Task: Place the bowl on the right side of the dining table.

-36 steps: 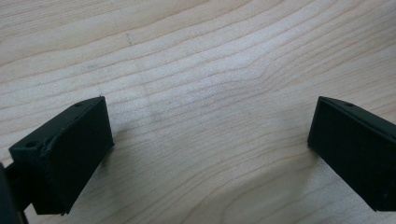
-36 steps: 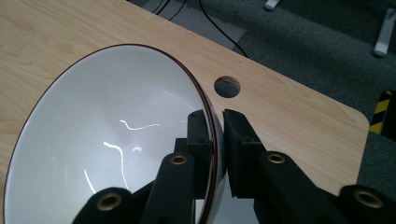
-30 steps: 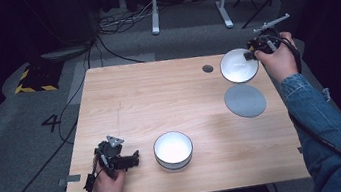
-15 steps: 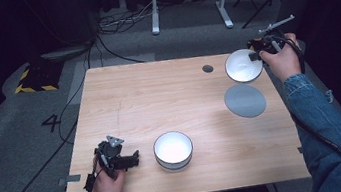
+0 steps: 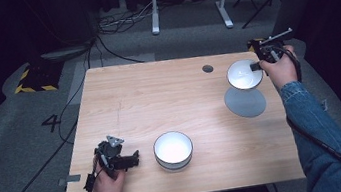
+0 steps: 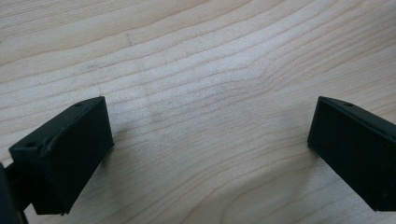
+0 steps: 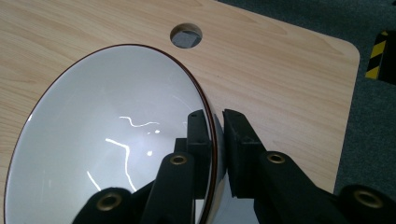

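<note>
Right gripper clamps the rim of a white bowl, one jaw inside, one outside; the right gripper view shows the thin dark rim edge and an empty glossy interior with light streaks. High view shows the same bowl lifted at the table's far right, its grey shadow on the wood below, and a round cable hole beside it. Left gripper has jaws spread wide, holding nothing, over bare wooden tabletop. High view places the left gripper at the near left, just beside a second white bowl, empty, standing on the table.
</note>
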